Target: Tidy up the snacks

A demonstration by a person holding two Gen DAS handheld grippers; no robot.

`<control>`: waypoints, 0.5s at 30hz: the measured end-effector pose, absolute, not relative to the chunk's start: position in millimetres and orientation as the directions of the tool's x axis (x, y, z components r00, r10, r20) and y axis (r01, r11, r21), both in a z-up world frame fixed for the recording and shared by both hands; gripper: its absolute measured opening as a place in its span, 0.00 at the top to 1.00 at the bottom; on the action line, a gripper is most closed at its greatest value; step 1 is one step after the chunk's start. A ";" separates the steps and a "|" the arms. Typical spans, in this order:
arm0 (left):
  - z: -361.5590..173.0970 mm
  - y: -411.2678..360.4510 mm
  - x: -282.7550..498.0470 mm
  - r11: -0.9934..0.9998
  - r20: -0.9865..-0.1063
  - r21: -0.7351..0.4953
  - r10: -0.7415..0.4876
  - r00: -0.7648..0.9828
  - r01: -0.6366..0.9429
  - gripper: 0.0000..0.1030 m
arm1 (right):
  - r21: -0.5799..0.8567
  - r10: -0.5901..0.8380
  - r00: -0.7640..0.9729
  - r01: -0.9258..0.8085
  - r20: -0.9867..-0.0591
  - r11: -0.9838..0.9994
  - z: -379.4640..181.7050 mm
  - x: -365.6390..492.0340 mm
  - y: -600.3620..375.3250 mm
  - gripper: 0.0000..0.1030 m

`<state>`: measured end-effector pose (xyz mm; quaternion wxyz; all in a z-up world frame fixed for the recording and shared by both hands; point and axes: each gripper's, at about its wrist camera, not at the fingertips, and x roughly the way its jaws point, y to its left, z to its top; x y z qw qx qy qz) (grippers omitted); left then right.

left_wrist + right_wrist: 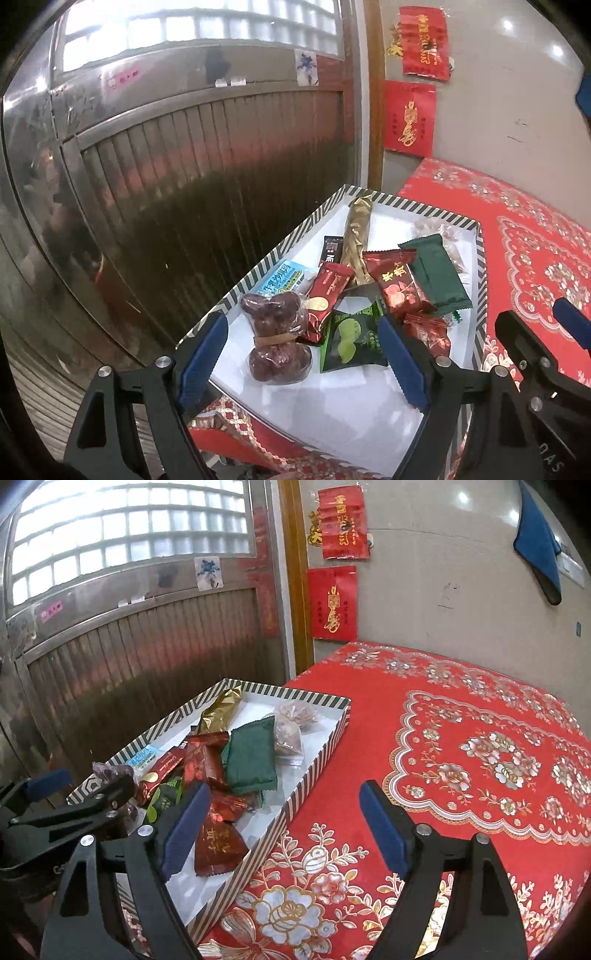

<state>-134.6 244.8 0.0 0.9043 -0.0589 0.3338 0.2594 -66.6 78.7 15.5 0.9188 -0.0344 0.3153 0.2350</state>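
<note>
A shallow striped-rim box (266,260) with a white floor holds several snacks: a clear bag of red dates (275,338), a green pea packet (351,341), red packets (397,286), a dark green packet (436,275) and a long gold packet (356,240). My left gripper (303,363) is open and empty, just above the box's near end, around the dates and pea packet. My right gripper (280,830) is open and empty over the box's right rim (314,771) and the red cloth. The same snacks show in the right wrist view, such as the green packet (251,757).
The box sits on a red floral tablecloth (461,757) at the table's left edge. A metal door (184,155) stands behind to the left, a wall with red paper decorations (332,602) behind. A blue cloth (535,535) hangs at upper right.
</note>
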 end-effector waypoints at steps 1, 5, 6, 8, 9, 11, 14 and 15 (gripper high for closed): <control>0.2 244.5 -134.6 0.862 -0.633 0.069 0.427 0.645 -0.503 0.18 | 0.085 0.413 0.692 -0.455 -0.592 0.886 15.6 -67.3 78.3 0.19; -1.0 243.9 -132.8 0.878 -0.644 0.071 0.402 0.651 -0.473 0.18 | 0.086 0.415 0.696 -0.455 -0.586 0.886 16.5 -67.7 76.9 0.19; -1.5 243.4 -132.8 0.879 -0.641 0.080 0.407 0.650 -0.471 0.18 | 0.088 0.416 0.696 -0.456 -0.585 0.886 16.5 -67.3 76.5 0.19; -2.4 242.2 -133.0 0.876 -0.634 0.102 0.422 0.648 -0.471 0.18 | 0.091 0.418 0.695 -0.456 -0.585 0.885 16.4 -67.0 75.7 0.19; -2.4 242.2 -133.2 0.875 -0.633 0.109 0.427 0.646 -0.471 0.18 | 0.091 0.418 0.695 -0.456 -0.585 0.885 16.5 -66.7 75.2 0.19; -3.3 243.4 -132.7 0.874 -0.638 0.109 0.426 0.641 -0.473 0.18 | 0.094 0.422 0.693 -0.459 -0.585 0.884 16.8 -66.8 74.9 0.19; -3.4 245.9 -132.3 0.875 -0.641 0.099 0.420 0.643 -0.473 0.18 | 0.090 0.422 0.694 -0.461 -0.583 0.883 17.4 -66.9 74.9 0.19; -3.5 245.8 -132.1 0.874 -0.638 0.104 0.425 0.642 -0.475 0.18 | 0.088 0.422 0.694 -0.463 -0.583 0.882 17.6 -66.9 75.1 0.19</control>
